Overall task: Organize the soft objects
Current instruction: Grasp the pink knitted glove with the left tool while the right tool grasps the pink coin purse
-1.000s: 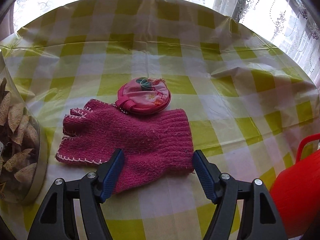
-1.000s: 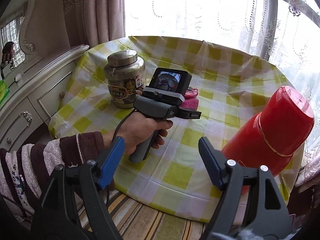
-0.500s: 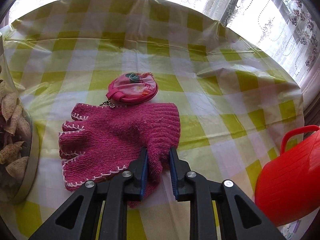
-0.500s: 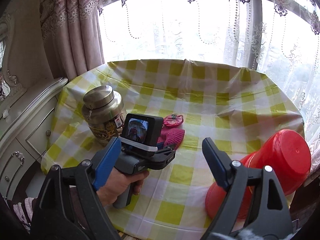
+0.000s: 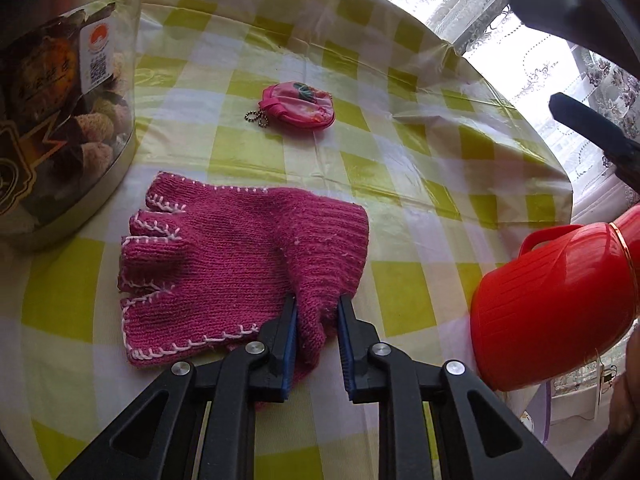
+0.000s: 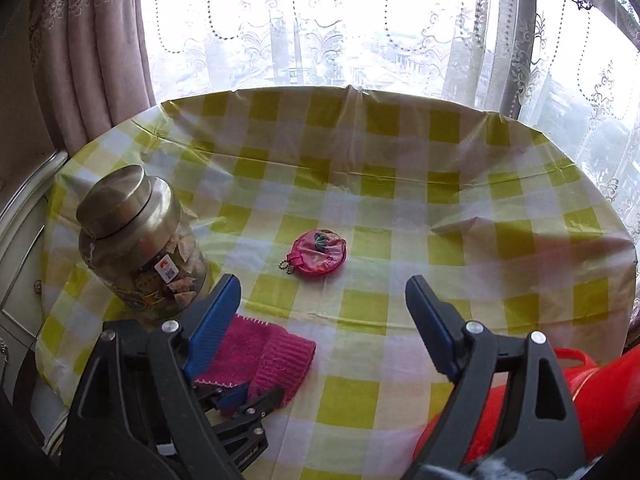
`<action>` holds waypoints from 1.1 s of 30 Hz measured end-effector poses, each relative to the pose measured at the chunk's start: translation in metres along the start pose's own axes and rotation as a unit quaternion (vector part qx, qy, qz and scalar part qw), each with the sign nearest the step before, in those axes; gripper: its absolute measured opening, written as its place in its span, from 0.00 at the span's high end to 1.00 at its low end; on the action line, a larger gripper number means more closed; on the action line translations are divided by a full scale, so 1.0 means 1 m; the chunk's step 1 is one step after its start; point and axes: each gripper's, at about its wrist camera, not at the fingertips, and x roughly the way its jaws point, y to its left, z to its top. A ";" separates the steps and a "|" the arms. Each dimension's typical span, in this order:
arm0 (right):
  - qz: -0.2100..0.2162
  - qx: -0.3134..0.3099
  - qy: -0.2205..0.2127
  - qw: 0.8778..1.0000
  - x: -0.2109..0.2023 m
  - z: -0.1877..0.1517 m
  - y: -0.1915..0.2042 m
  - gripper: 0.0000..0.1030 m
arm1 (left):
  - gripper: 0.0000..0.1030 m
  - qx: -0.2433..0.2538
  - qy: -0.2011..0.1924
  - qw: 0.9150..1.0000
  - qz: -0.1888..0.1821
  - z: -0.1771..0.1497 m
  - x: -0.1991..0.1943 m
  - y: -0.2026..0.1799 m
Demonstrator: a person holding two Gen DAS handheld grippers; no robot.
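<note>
The large clear plastic jar with a gold lid point(image 5: 60, 128) is cut off by the left wrist picture's left and top edges, its lid out of frame; its label print is too small to read. The red ribbed plastic basket point(image 5: 560, 304) runs off the right edge there, and off the bottom right corner in the right wrist view. In that view the right gripper point(image 6: 324, 312) covers part of the magenta knitted fingerless glove point(image 6: 276, 356), hiding its finger end, and most of the left gripper point(image 6: 244, 400). The round counter under a yellow-and-white checked plastic cloth point(image 6: 360, 400) has its near edge hidden behind the black gripper arms.
</note>
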 end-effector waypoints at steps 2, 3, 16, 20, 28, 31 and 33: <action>0.001 -0.014 0.006 1.000 0.024 0.000 0.004 0.16 | 0.82 -0.003 0.004 1.000 -0.003 -0.013 -0.008 0.002; 0.000 -0.020 0.010 1.000 0.037 0.001 0.005 0.16 | 0.82 -0.006 0.005 1.000 -0.005 -0.020 -0.012 0.004; -0.004 -0.046 0.061 0.997 0.159 0.007 0.018 0.13 | 0.82 -0.023 -0.089 0.996 0.018 -0.073 -0.074 0.015; -0.002 -0.047 0.074 0.996 0.184 0.008 0.022 0.13 | 0.82 -0.024 -0.106 0.994 0.025 -0.074 -0.075 0.014; -0.022 -0.037 0.082 0.996 0.200 0.005 0.016 0.34 | 0.82 -0.023 -0.114 0.993 0.022 -0.077 -0.077 0.016; -0.013 -0.037 0.076 0.996 0.195 -0.002 0.015 0.35 | 0.82 -0.027 -0.118 0.992 0.021 -0.077 -0.079 0.017; -0.010 -0.047 0.070 0.996 0.188 -0.008 0.016 0.35 | 0.82 -0.029 -0.120 0.992 0.020 -0.078 -0.081 0.018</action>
